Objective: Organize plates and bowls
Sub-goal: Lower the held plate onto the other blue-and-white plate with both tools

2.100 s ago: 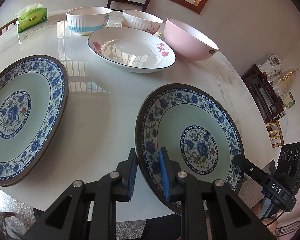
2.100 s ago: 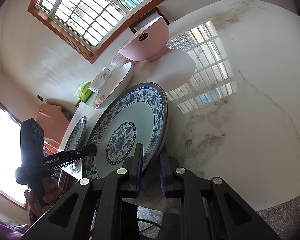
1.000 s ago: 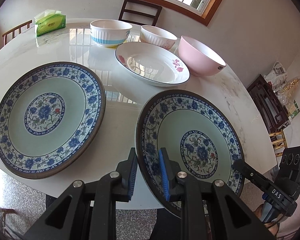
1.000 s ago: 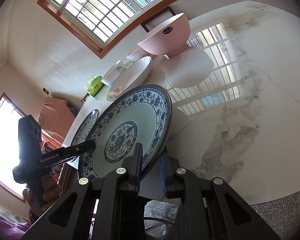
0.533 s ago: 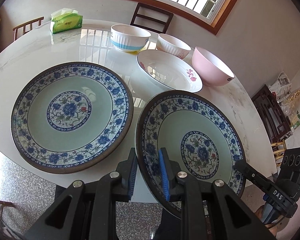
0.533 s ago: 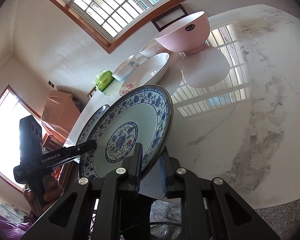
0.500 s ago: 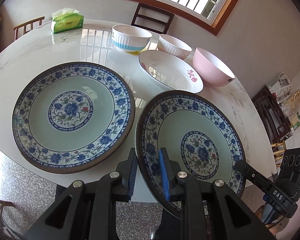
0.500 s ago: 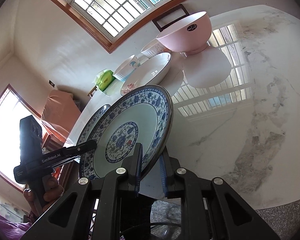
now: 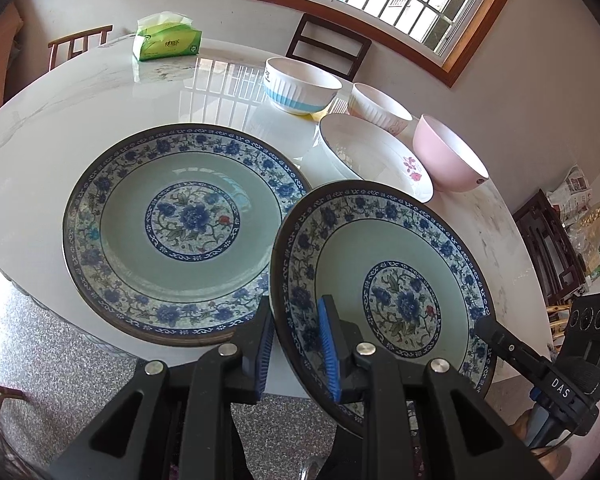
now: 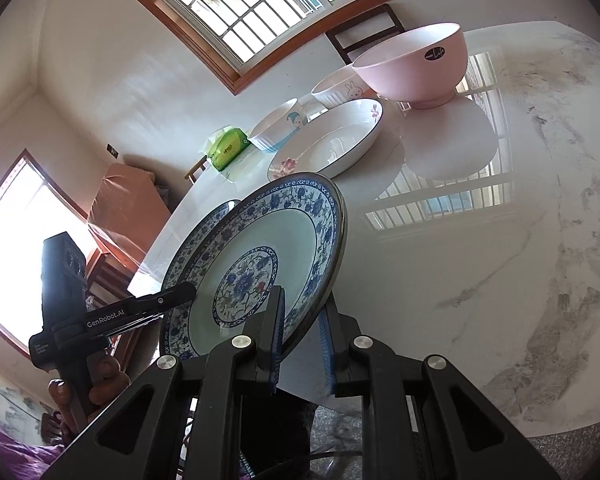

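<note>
Both grippers hold one blue-and-green floral plate [image 9: 388, 276] by opposite rims, lifted above the white marble table [image 9: 100, 120]. My left gripper [image 9: 296, 344] is shut on its left rim. My right gripper [image 10: 302, 332] is shut on the same plate [image 10: 260, 256] at its right rim. A matching floral plate [image 9: 180, 228] lies flat on the table to the left; the held plate's edge overlaps its right rim. Only a sliver of it [image 10: 216, 214] shows in the right wrist view.
A white flowered dish [image 9: 372, 160], a pink bowl [image 9: 448, 156], a rabbit bowl [image 9: 376, 108] and a blue-striped bowl [image 9: 300, 86] stand at the back right. A green tissue pack [image 9: 166, 40] sits far left. Chairs [image 9: 328, 48] ring the table.
The held plate has moved left across the table and risen; it now overlaps the right rim of the plate lying flat. Both grippers stay shut on it.
</note>
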